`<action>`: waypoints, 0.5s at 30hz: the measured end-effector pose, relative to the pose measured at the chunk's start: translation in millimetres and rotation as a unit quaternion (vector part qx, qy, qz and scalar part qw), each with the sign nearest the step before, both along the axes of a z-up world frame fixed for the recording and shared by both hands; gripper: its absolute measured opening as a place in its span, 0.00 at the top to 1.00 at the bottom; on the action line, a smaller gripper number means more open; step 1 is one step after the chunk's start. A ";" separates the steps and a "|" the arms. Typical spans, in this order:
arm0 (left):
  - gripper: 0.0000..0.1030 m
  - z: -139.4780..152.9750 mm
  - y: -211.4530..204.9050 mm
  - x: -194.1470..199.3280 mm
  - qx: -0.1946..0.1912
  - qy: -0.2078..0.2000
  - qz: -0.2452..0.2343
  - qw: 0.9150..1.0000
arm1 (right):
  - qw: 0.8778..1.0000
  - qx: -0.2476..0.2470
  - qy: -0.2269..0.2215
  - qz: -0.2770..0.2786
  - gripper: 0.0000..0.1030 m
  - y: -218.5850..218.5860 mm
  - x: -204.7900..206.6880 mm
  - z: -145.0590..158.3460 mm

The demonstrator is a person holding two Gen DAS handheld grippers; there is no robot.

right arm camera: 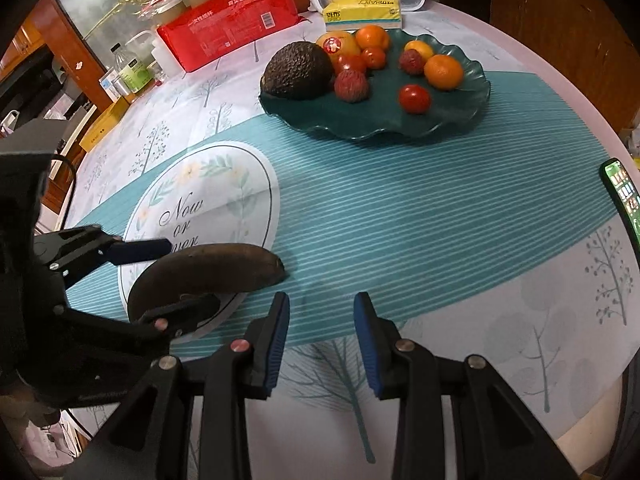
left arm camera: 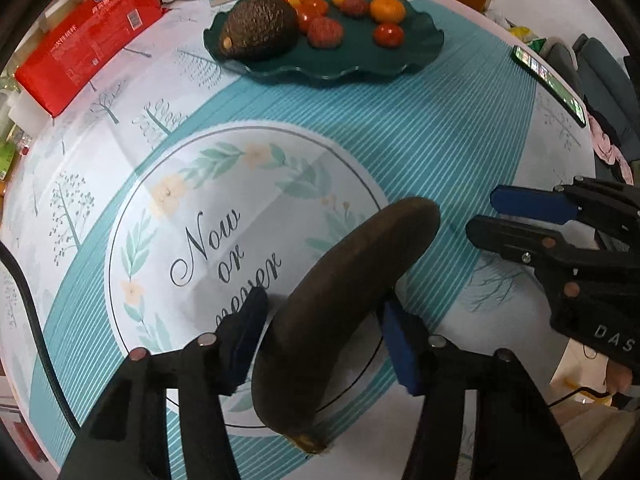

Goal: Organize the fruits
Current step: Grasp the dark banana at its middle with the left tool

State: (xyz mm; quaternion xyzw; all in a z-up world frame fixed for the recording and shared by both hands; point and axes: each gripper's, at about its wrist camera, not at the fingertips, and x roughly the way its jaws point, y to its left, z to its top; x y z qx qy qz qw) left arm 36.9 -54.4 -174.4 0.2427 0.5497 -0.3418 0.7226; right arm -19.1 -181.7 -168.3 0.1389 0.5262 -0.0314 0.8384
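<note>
The dark banana (left arm camera: 340, 304) lies on the tablecloth (left arm camera: 400, 152) between the left gripper's (left arm camera: 326, 344) wide-open fingers, not yet clamped. A mid-body closure is advised before carriage to the green plate (right arm camera: 460, 120), well apart. The right gripper (right arm camera: 322, 336) hovers open, empty. The avocado (right arm camera: 298, 70) crowds the plate's near-left.

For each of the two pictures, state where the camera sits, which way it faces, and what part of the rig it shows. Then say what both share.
Left wrist: on the left gripper, facing along its jaws, which straddle the dark banana; the right gripper shows at the right edge.
Right wrist: on the right gripper, jaws open over the tablecloth; left gripper at left.
Shared: banana, green fruit plate.
</note>
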 end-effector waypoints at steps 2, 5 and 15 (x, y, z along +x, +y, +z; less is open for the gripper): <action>0.49 -0.8 1.5 -0.2 0.000 0.000 -0.005 1.000 | 1.000 0.002 0.001 -0.002 0.67 -0.1 0.4 -1.8; 0.53 0.3 3.1 -2.5 -0.003 -0.004 -0.011 1.000 | 1.000 0.005 0.002 -0.005 0.67 -1.0 1.8 -3.6; 0.60 8.4 9.0 -3.4 -0.028 -0.023 0.046 0.998 | 1.000 0.008 -0.004 0.001 0.67 -1.6 3.7 -0.2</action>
